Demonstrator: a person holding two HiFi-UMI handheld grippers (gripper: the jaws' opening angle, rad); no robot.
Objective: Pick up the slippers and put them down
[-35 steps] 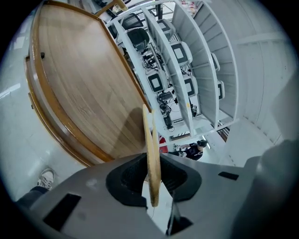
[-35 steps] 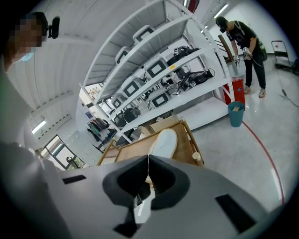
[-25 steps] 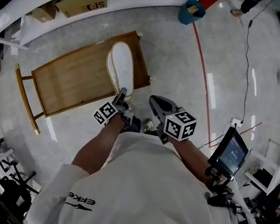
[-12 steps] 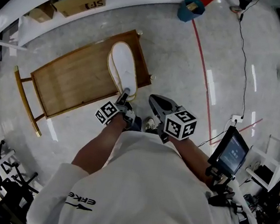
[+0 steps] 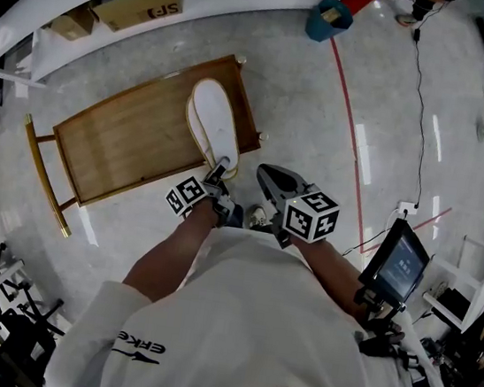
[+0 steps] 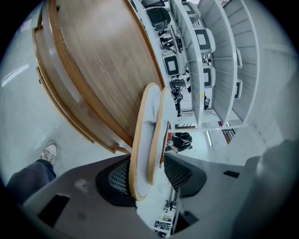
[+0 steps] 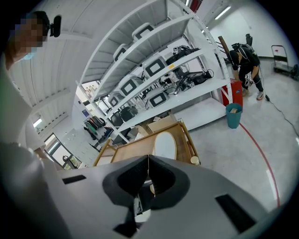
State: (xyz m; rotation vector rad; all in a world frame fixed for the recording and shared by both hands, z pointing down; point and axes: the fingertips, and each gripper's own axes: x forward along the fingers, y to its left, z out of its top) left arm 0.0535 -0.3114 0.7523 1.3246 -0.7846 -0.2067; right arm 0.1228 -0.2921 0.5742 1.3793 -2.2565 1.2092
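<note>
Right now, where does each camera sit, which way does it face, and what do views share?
Head view: on the person's head, facing steeply down at the table and the slippers on it; shows shirt, left gripper, right gripper.
Left gripper view: on the left gripper, looking along its jaws, which have just been opening, slippers between them; leg and shoe at lower left.
Right gripper view: on the right gripper, jaws shut on nothing, facing table and shelves.
Shared: all three show table and slippers.
</note>
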